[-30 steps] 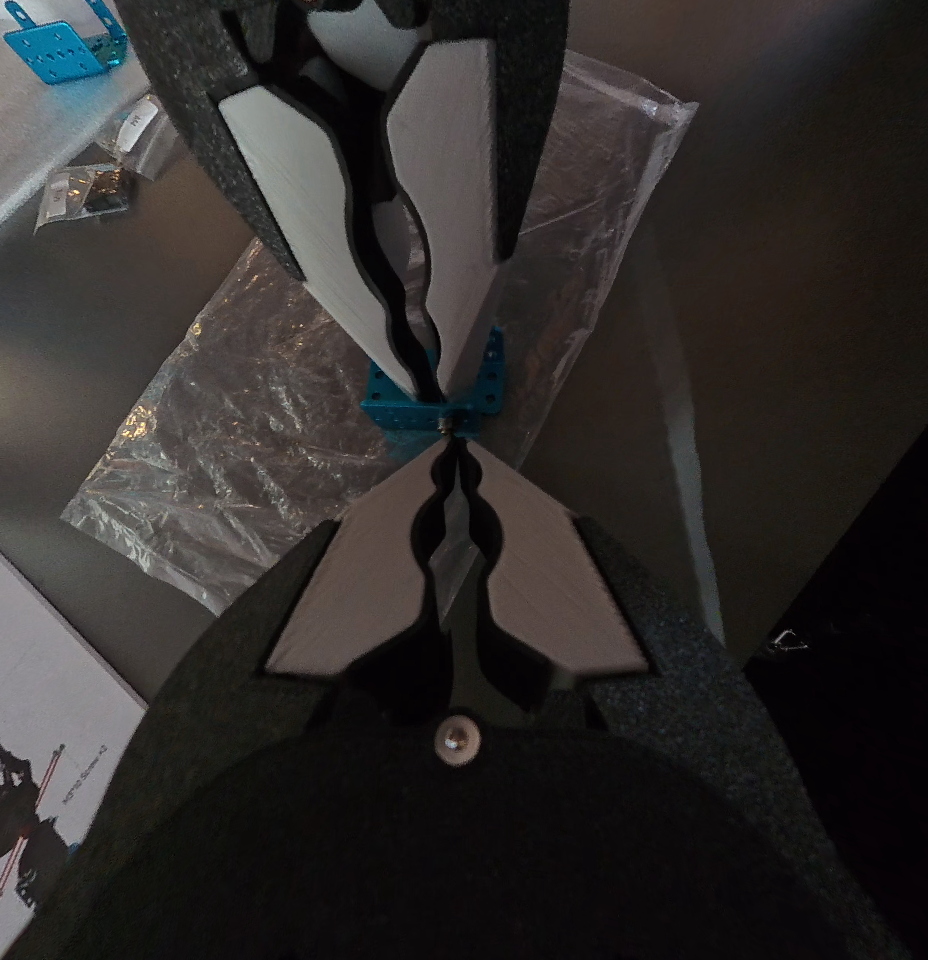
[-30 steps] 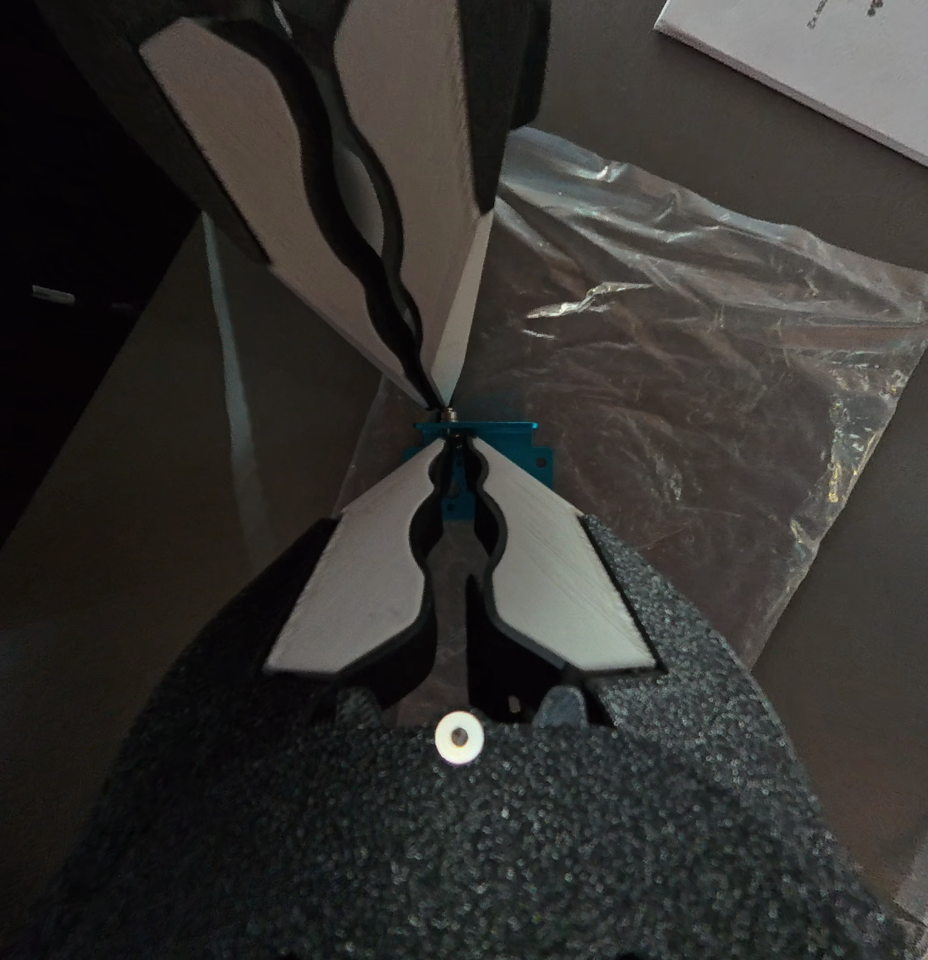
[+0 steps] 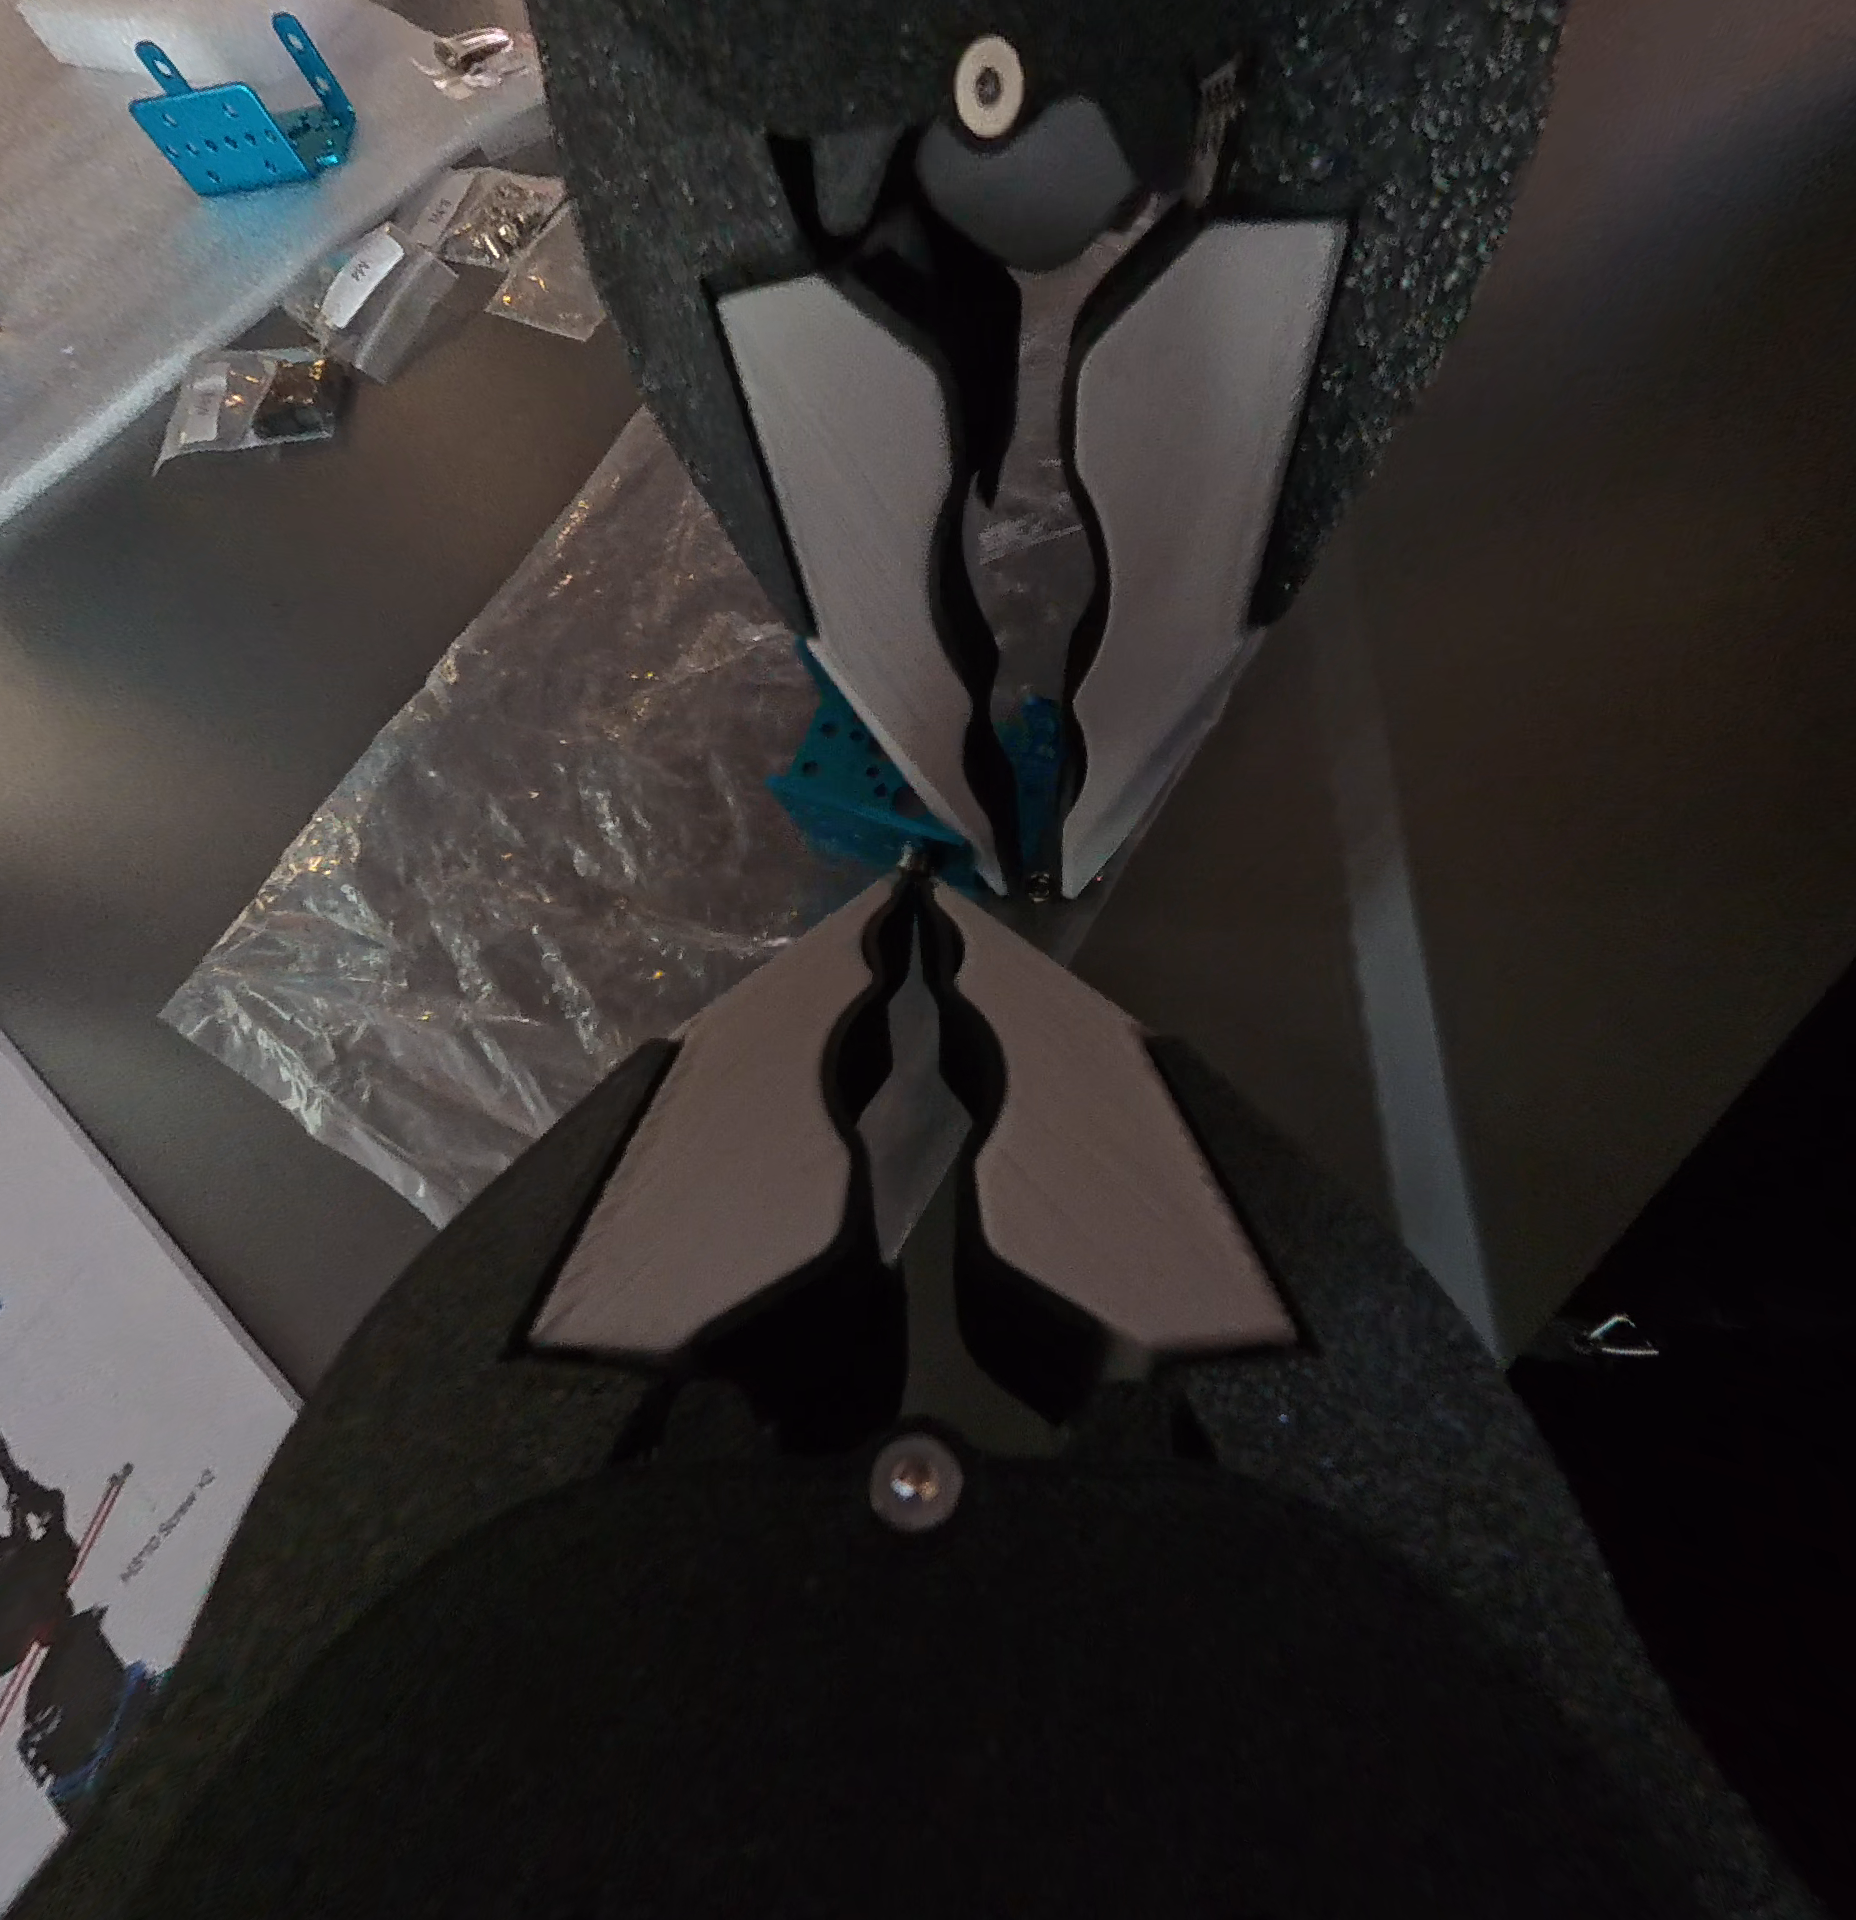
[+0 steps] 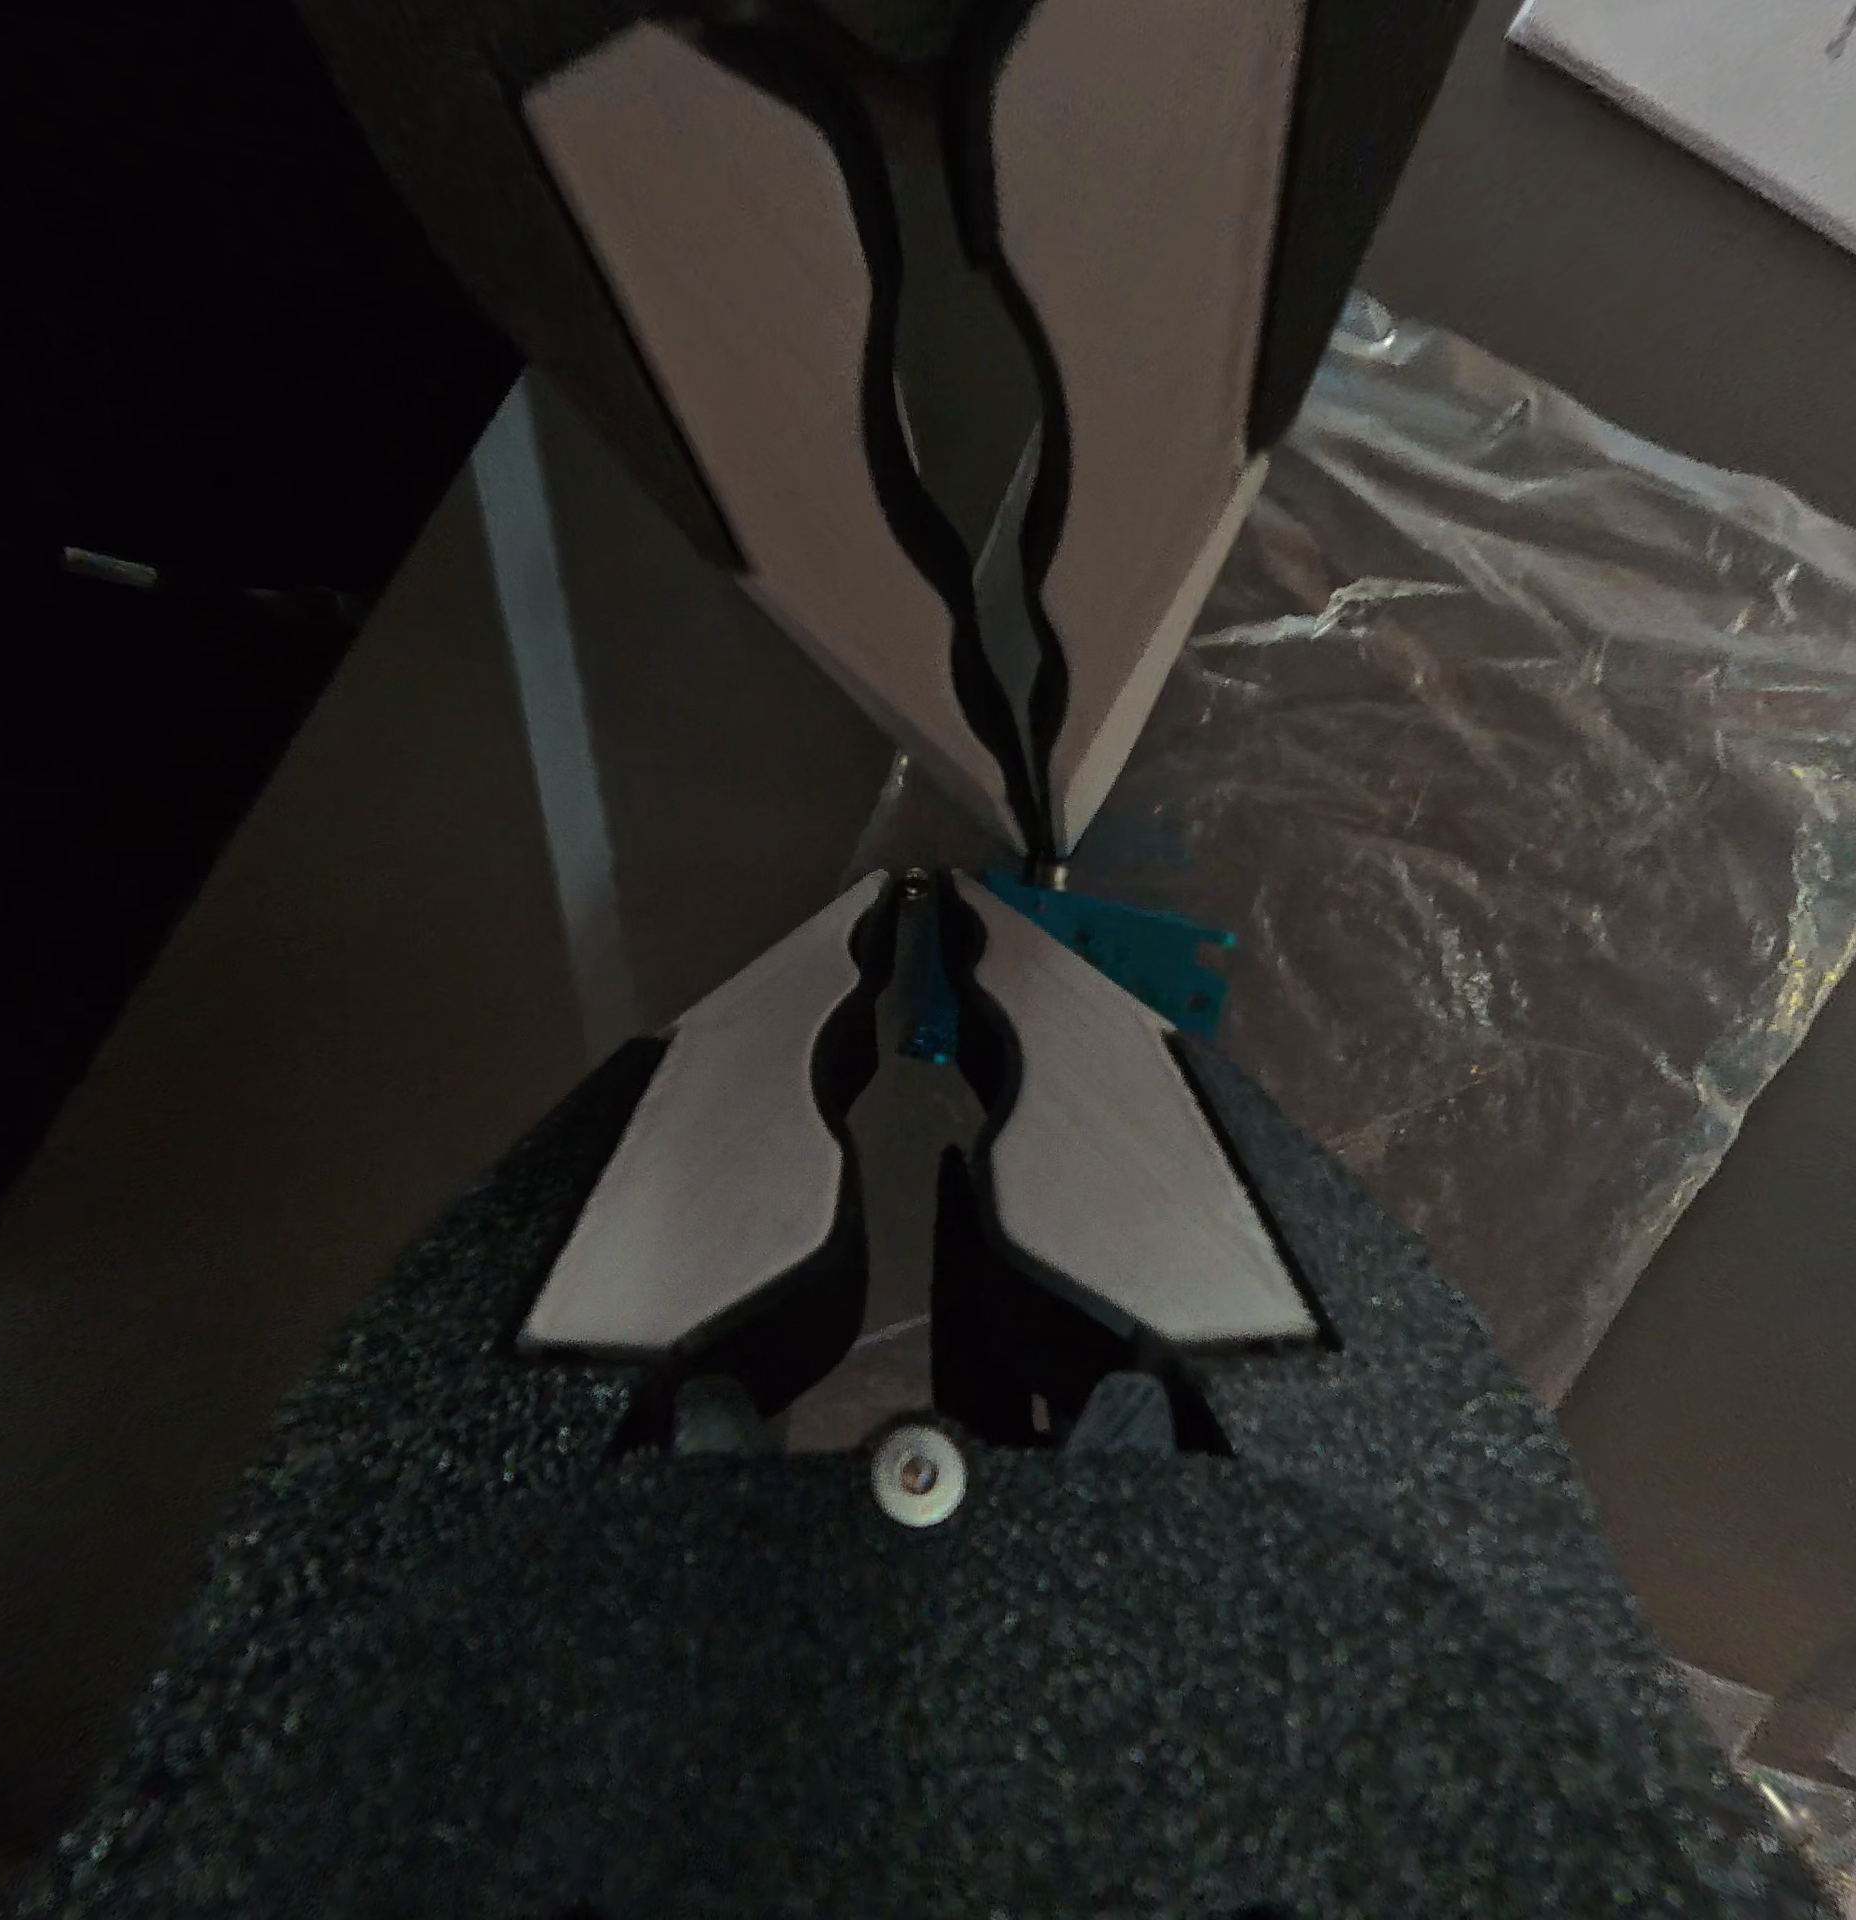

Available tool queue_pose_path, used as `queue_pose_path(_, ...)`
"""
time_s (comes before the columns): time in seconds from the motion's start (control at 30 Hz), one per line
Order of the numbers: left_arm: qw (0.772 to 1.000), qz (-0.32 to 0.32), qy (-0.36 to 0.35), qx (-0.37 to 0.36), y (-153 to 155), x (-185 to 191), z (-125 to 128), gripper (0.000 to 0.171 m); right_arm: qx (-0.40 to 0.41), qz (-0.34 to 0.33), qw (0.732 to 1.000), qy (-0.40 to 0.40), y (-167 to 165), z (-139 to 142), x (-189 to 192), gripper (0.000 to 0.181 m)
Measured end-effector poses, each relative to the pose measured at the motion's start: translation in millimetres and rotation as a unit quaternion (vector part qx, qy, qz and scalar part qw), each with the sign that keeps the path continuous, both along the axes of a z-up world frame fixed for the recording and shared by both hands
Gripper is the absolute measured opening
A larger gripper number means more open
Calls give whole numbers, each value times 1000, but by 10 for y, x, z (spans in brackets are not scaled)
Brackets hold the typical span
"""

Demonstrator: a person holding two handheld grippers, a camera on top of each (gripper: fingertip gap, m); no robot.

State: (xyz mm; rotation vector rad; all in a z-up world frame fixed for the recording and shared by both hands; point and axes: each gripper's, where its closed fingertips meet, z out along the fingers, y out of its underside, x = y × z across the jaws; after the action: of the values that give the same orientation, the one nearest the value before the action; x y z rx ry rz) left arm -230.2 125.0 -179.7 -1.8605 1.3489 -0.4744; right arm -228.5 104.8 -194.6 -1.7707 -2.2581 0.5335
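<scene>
Blue bracket (image 3: 851,779) is hanging in the air above a clear plastic bag (image 3: 508,883), between the two grippers. The right gripper (image 4: 913,883) is pinching one thin side of it, with its fingers almost closed. A little screw head (image 4: 911,881) is showing right at its tips. The left gripper (image 3: 911,894) is squeezing a small silver piece (image 3: 909,858), with its fingers closed down narrow on it. That piece is touching the edge of the bracket.

The silver piece is tiny and only the very tips are gripping it, so I think it could pop out if the left gripper is tilting or pushing too hard. It might then be hard to find on the crinkly bag. The bracket could also be twisting in the thin pinch if both grippers are pressing from different sides.

The bag is lying flat on the dark surface (image 3: 176,623). The surface edge is near on one side, so a dropped piece could be rolling off there. Farther away, another blue bracket (image 3: 238,130) and small bags of parts (image 3: 269,400) are lying well apart. A white sheet (image 3: 72,1351) with pictures is lying near the bag. Nothing is blocking the grippers.
</scene>
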Motion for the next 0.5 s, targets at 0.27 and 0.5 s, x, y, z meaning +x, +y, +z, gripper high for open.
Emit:
queue_pose_path(0.27, 1000, 5, 4, 8, 3, -2, 0, 0, 9, 2, 1000, 9, -18, 19, -20, 4)
queue_pose_path(0.5, 1000, 20, 5, 13, 22, -73, 4, 9, 15, -18, 999, 49, 101, 185, 54, 1)
